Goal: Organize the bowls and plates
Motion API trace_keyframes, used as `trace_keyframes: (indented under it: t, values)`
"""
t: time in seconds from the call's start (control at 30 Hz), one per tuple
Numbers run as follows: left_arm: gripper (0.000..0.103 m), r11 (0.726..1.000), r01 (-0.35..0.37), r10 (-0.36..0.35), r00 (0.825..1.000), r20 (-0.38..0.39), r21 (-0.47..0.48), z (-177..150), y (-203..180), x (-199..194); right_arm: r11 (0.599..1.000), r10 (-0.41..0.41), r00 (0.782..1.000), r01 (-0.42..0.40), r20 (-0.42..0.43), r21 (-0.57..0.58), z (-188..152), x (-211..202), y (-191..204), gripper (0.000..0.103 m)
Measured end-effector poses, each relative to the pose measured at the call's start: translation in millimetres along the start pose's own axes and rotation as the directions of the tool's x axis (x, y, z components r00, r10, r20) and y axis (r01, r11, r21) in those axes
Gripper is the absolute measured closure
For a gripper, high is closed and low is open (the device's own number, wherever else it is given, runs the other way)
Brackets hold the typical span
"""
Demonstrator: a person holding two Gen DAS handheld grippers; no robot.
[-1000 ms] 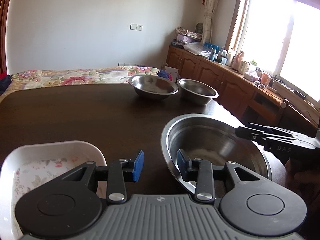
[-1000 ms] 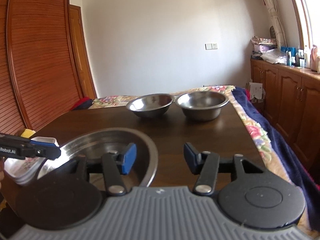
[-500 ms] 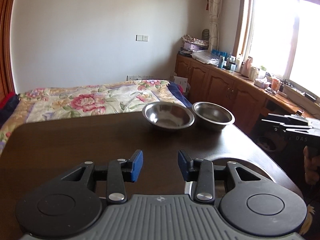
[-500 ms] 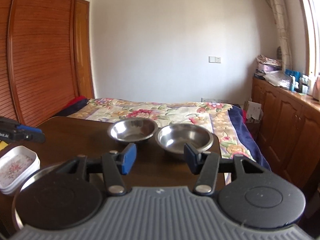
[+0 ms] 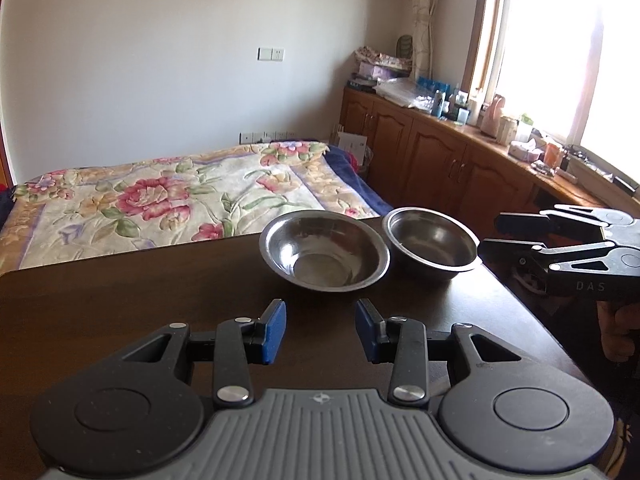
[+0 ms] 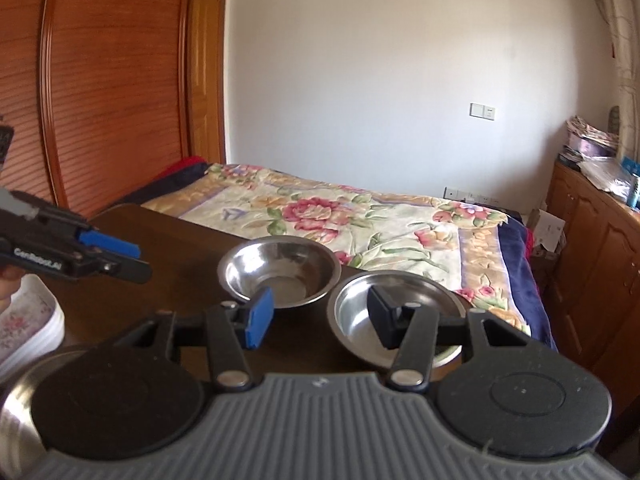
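Two steel bowls stand side by side at the far edge of the dark wooden table (image 5: 120,300): the left bowl (image 5: 324,256) (image 6: 279,270) and the right bowl (image 5: 430,242) (image 6: 394,312). My left gripper (image 5: 320,330) hovers open over the table short of the left bowl. My right gripper (image 6: 320,316) is open, its right finger in front of the right bowl; it also shows at the right edge of the left wrist view (image 5: 492,236). A large steel basin (image 6: 16,408) and a stack of white floral plates (image 6: 28,328) lie at the lower left.
A bed with a floral cover (image 5: 180,196) lies right behind the table. Wooden cabinets (image 5: 440,156) with clutter on top run along the right under a window. A wooden wardrobe (image 6: 100,80) fills the left wall. A person's hand (image 5: 616,332) holds the right gripper.
Both grippers have risen and moved forward from the large basin toward the two small bowls. The basin and the plates have dropped out of the left wrist view. Both stay open.
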State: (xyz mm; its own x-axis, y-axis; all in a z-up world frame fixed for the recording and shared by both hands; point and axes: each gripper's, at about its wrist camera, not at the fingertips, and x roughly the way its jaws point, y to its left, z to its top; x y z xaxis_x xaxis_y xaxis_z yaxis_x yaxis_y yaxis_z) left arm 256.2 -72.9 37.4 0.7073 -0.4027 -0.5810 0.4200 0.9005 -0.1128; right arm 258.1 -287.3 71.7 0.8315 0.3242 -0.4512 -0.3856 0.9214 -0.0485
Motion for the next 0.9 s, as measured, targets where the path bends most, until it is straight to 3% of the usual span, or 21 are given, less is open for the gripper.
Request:
trace_keyframes:
  t: [0.5,0.67,0.73,0.9]
  values:
    - [0.065,0.999,-0.028,0.024,0.994,-0.109,-0.039,29,9,76,0.999,0.044,0.998,-0.045,-0.054,-0.021,24,67,-10,0.058]
    - [0.066,0.998,-0.038,0.031,0.991,-0.128,-0.048,30,10,88,0.997,0.047,0.996,-0.051,-0.080,-0.050,26,82,-5,0.063]
    - [0.067,0.998,-0.036,0.028,0.990,-0.135,-0.058,29,12,90,0.997,0.048,0.994,-0.054,-0.099,-0.060,25,88,-4,0.070]
    - [0.067,0.997,-0.049,0.039,0.988,-0.150,-0.066,27,15,95,0.996,0.033,0.990,-0.044,-0.140,-0.079,23,99,-2,0.072]
